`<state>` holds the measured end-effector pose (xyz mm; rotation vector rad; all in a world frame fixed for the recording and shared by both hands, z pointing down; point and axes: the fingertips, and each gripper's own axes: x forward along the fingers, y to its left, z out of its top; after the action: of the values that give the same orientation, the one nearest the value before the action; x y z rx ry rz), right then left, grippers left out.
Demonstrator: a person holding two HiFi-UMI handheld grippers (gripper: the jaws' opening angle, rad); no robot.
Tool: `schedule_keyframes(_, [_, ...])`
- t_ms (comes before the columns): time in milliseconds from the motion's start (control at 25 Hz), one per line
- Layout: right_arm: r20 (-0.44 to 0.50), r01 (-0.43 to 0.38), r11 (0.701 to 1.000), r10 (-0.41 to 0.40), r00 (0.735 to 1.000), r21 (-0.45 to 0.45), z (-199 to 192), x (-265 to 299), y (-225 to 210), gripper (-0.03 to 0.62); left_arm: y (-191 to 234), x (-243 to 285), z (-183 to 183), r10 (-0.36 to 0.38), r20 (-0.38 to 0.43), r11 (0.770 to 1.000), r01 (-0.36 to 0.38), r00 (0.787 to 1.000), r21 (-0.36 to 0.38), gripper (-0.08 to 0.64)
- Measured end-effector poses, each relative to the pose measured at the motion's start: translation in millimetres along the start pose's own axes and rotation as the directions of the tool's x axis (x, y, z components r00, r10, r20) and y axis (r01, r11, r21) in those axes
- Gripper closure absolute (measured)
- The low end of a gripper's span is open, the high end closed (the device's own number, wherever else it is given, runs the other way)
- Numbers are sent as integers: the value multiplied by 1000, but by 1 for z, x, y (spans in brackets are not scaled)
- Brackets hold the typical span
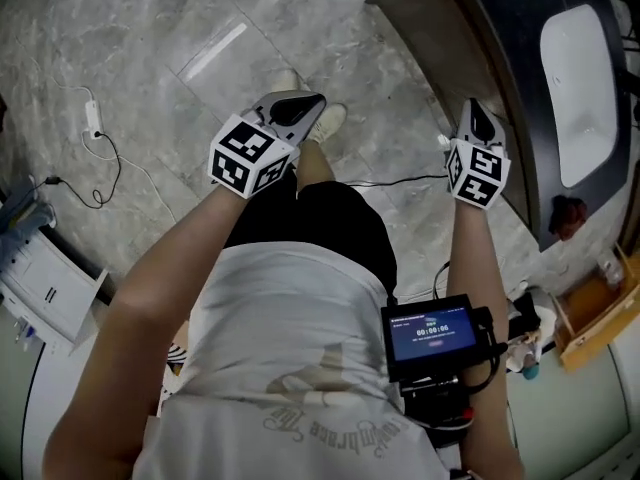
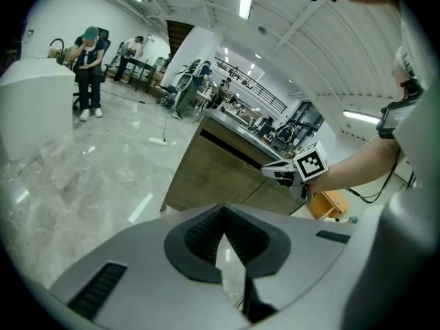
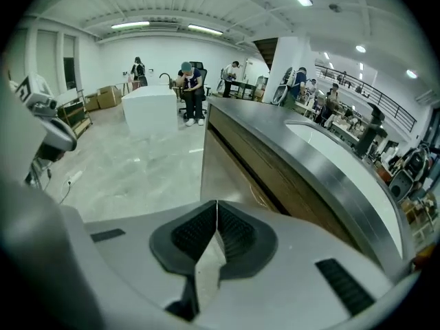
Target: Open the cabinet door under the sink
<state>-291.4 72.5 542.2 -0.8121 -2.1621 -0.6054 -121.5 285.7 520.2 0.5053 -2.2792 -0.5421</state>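
Observation:
The sink cabinet's brown wooden front [image 1: 425, 18] runs along the upper right in the head view, under a dark counter [image 1: 500, 38] with a white basin [image 1: 578, 93]. My left gripper [image 1: 312, 103] hangs over the marble floor left of it, jaws shut and empty. My right gripper [image 1: 474, 110] is close beside the cabinet front, also shut on nothing. The left gripper view shows the cabinet front [image 2: 213, 174] ahead and the right gripper [image 2: 283, 172] in front of it. In the right gripper view the cabinet's end panel [image 3: 223, 167] and the counter [image 3: 309, 153] stretch away beyond the shut jaws.
A power strip with its cable [image 1: 93, 118] lies on the floor at the left. A white unit [image 1: 50, 288] stands at the lower left, a wooden crate [image 1: 590, 318] at the lower right. A screen device [image 1: 433, 336] hangs at my waist. People [image 3: 192, 91] stand by a white island [image 3: 151, 108] far off.

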Motion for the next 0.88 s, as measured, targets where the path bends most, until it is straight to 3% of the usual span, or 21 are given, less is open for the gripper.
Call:
schedule_keyframes(200, [-38,73,992,-77,996,-103,-12,16,-28,577,6,18,-29,18,1,999,-18,1000,-39,552])
schedule_keyframes(360, [-85,149,962,-173,981,-230,-26,46,-45,577,13,42,-54,4,2,1000,-4,1000,-30,552])
schedule_keyframes(640, [-98,246,851,-325,941,-463,-57,66,-58,571,17,68,-84,-12,22,998,13,1000,-57,552])
schedule_keyframes(880, [-31,318,758,-407,913,-570,-67,69,-73,457,20,77,-101,-16,24,998,18,1000,-55,552])
